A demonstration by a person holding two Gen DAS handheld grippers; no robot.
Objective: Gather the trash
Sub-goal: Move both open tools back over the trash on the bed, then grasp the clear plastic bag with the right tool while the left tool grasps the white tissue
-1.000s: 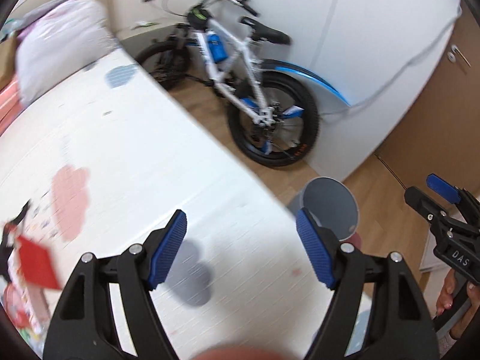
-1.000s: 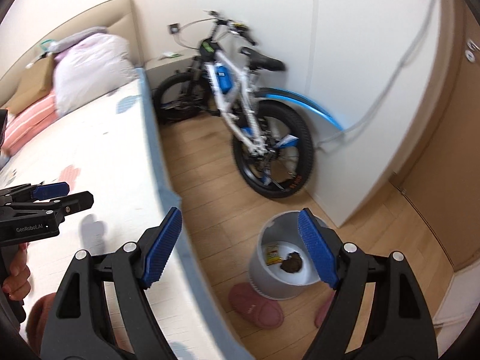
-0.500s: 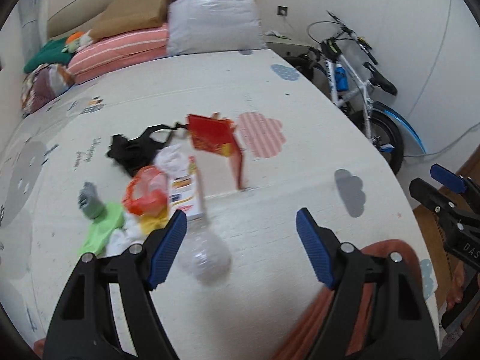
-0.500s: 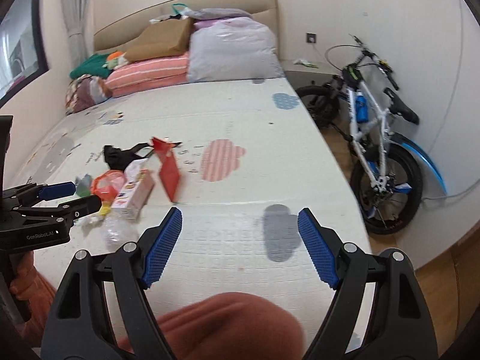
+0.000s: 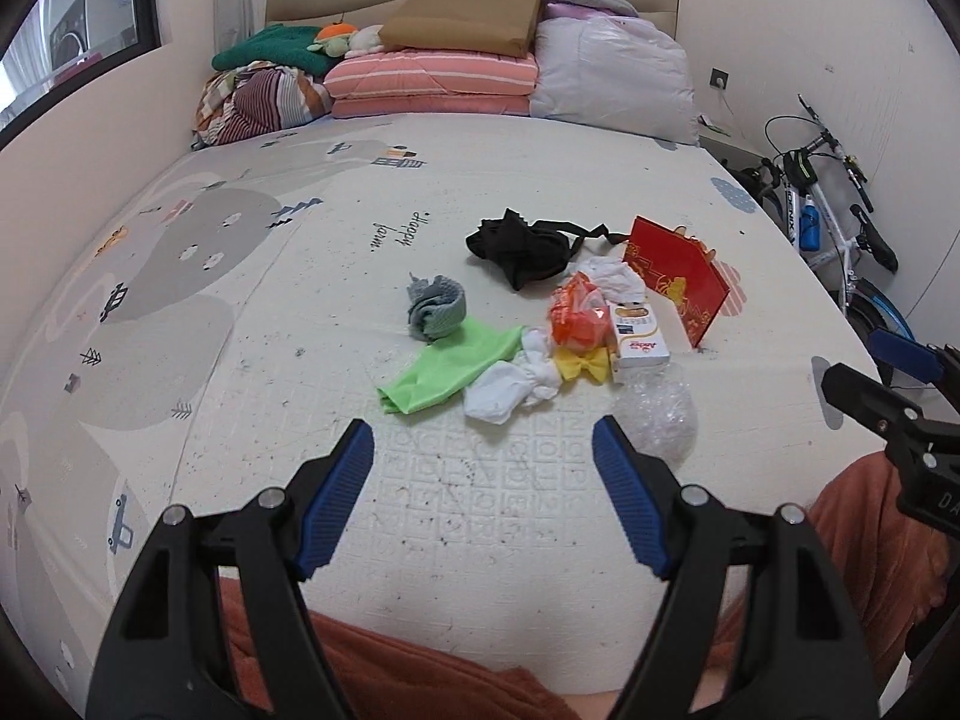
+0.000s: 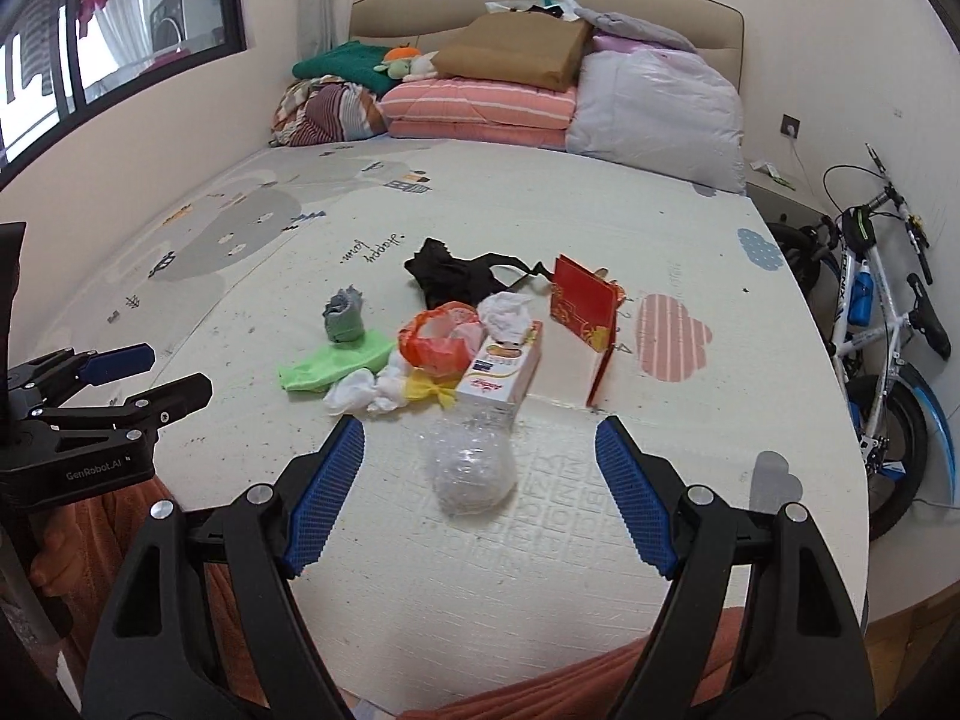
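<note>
Right wrist: both hand-held grippers [image 6: 480,468] [image 5: 483,471] gape wide near crinkled clear plastic [image 6: 471,474], empty

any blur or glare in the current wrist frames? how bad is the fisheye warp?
Left wrist: sharp, even soft light, no glare; strong barrel warp bends the bed edges, dark vignette corners. Right wrist: also sharp; window bright but not blown out; clear plastic wrap shows faint highlights; bicycle curved at the rim.

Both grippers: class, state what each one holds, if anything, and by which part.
Nothing is held. The left gripper and right gripper are open and empty above the bed; the crumpled clear plastic wrap lies untouched.
</note>
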